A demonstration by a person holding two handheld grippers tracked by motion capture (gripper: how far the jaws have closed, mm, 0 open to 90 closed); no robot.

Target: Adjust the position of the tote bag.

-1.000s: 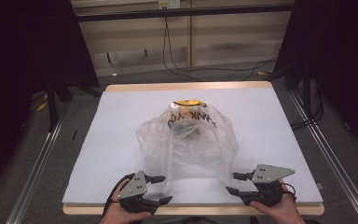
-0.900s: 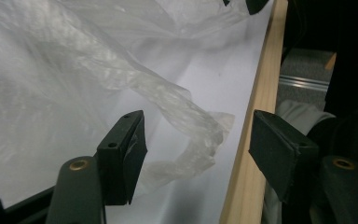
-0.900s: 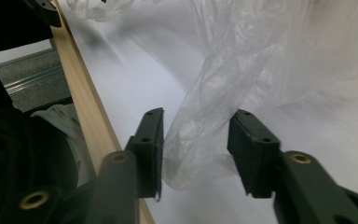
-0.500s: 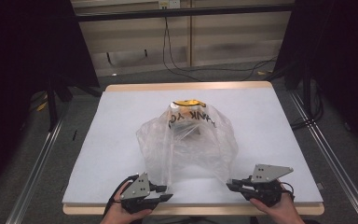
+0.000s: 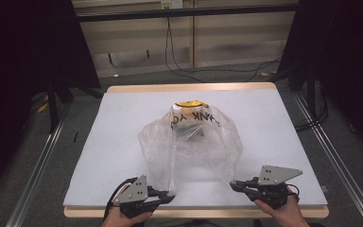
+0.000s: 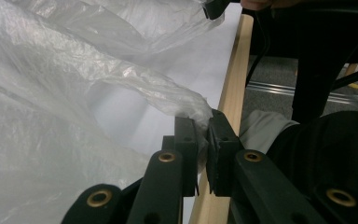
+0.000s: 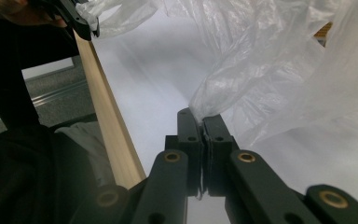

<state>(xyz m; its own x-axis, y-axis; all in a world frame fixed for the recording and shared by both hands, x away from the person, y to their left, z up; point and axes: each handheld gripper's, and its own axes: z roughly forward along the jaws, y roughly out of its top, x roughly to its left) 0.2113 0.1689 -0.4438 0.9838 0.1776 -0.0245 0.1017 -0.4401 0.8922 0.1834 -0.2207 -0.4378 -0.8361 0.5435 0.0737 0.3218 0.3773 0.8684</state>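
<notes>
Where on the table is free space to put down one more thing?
Free: the white table left of the plastic bag, right of it, and the strip behind it. Crowded: the middle and near edge, where the left gripper and right gripper pinch the bag.

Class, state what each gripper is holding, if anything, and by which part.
Both hold the clear plastic bag. The left gripper pinches its near left edge; the right gripper pinches its near right edge, both close to the table's front rim.

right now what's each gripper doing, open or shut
Left gripper: closed on an edge of the clear crinkled plastic bag.
Right gripper: closed on another edge of that bag.
</notes>
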